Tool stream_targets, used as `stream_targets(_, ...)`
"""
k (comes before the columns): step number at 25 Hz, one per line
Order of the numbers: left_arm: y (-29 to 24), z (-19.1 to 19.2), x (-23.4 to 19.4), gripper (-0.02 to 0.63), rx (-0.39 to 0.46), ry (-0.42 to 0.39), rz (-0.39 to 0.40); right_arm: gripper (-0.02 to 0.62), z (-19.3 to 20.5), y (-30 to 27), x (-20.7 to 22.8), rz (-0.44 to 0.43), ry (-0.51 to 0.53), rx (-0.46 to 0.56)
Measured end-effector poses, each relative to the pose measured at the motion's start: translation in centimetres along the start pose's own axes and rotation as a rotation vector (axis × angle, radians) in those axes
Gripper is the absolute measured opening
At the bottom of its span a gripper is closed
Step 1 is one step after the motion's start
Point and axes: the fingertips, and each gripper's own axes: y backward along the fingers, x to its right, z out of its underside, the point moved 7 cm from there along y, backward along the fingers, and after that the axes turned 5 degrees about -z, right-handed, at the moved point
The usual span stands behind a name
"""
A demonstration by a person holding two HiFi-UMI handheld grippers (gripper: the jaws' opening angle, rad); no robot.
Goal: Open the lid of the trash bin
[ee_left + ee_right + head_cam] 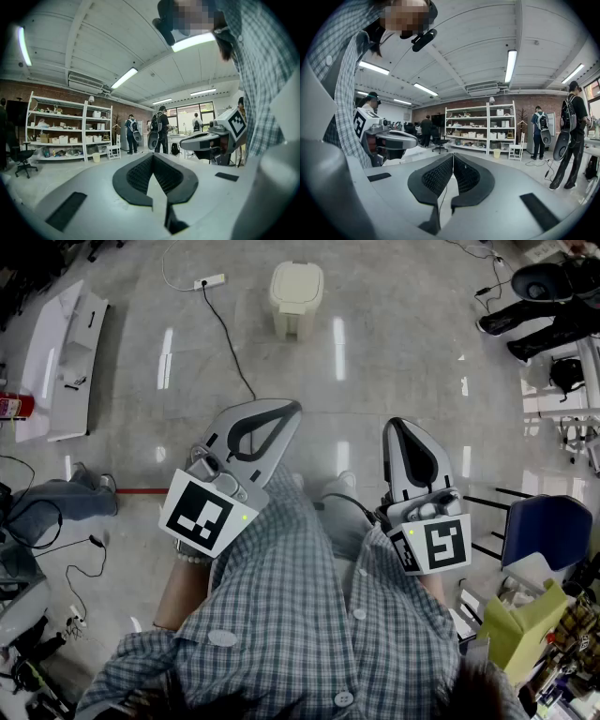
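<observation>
Trash bin [296,298] stands far at 12 o'clock, lid [297,282] down; left claw [289,411] and right claw [399,427] are closed, empty, as reaching has not begun.

Trash bin [296,298]: lid detail too small to resolve. Person [548,310], top right: cut by frame edge. Shelf [480,126] contents: unidentifiable.

white power strip [212,281] and black cable [230,338] on grey floor [394,362], blue chair [551,526], white shelves [70,133] against brick wall [42,89]
</observation>
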Motion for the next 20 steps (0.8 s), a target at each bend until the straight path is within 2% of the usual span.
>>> stream_targets(9,0.6,0.4,-0.4,-0.002,0.003,0.003,0.01,0.021,0.2,-0.2,-0.8,0.008,-0.012,0.005)
stream_targets(15,0.8,0.1,-0.7,-0.002,0.006,0.0,0.011,0.021,-0.2,-0.2,-0.7,0.014,-0.059,0.038)
stream_targets(20,1.5,0.2,-0.9,-0.002,0.003,-0.007,0.007,0.021,-0.3,0.0,-1.2,0.019,-0.029,0.034)
